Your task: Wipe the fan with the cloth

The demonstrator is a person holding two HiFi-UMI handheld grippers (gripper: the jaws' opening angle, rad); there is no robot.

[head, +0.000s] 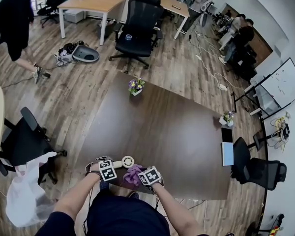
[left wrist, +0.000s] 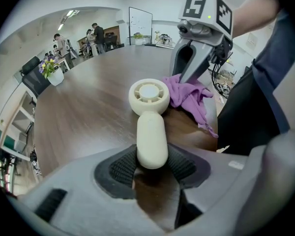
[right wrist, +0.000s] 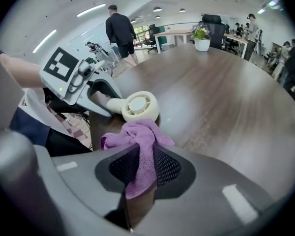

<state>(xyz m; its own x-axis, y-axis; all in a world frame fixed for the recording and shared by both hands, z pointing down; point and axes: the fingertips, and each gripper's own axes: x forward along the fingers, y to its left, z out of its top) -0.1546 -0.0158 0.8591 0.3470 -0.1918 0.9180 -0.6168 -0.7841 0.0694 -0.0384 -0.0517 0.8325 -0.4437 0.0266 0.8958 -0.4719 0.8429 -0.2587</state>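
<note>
Our left gripper (left wrist: 152,167) is clamped on the handle of the fan (left wrist: 150,109), with both ribbed jaws pressing its cream sides. The fan lies flat on the brown table (head: 177,132), its round head pointing away from that gripper. Our right gripper (right wrist: 145,167) is shut on the purple cloth (right wrist: 139,134). One fold runs down between the jaws and the rest bunches out ahead of them. In the left gripper view the bunch sits against the right side of the fan's head, and in the right gripper view it overlaps the head's near rim, so we take the two to be touching or very nearly so. From the head view, fan and cloth are at the table's near edge, straight in front of us, with the cloth to the right of the fan. Both grippers tilt steeply down over them. A pot of flowers (head: 135,86) stands at the table's far edge. Beyond it is a black chair (head: 137,26), and a person (head: 14,21) in black is at the far left of the room.
</note>
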